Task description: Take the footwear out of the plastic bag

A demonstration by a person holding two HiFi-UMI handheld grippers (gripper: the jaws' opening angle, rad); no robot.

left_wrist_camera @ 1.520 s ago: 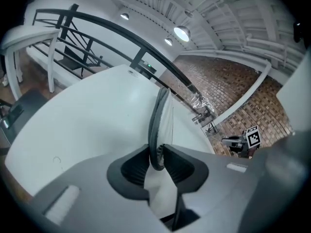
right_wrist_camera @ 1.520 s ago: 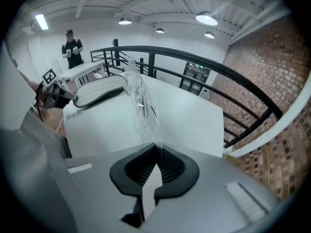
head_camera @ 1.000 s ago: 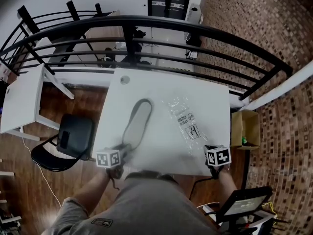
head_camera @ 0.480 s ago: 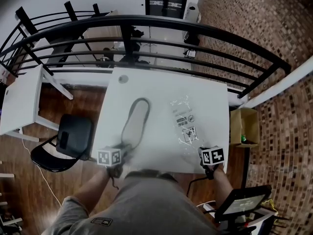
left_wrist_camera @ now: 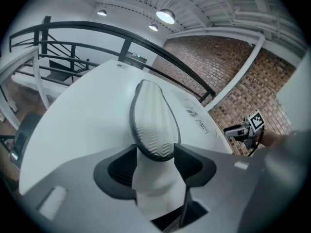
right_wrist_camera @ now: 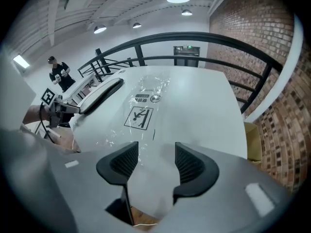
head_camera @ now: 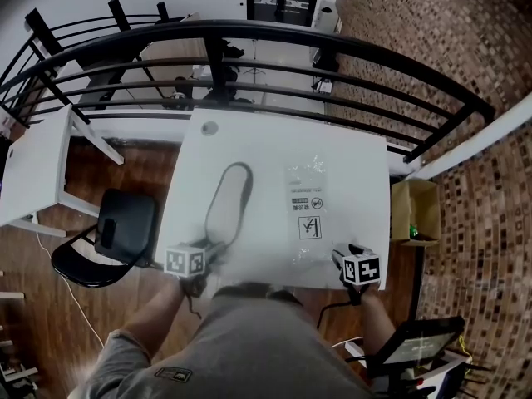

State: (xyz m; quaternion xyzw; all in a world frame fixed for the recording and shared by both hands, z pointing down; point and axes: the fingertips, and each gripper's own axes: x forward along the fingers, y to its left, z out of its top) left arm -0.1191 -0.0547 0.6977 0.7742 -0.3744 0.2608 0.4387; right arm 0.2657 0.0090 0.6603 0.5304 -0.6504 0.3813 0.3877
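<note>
While your left gripper (left_wrist_camera: pixel 155 155) is opening its jaws, the heel of the white slipper (left_wrist_camera: pixel 153 123) lies loose between them, toe pointing away. Your right gripper (right_wrist_camera: pixel 156 155) is opening too, with the near edge of the flat, empty plastic bag (right_wrist_camera: pixel 144 111) between its jaws.
</note>
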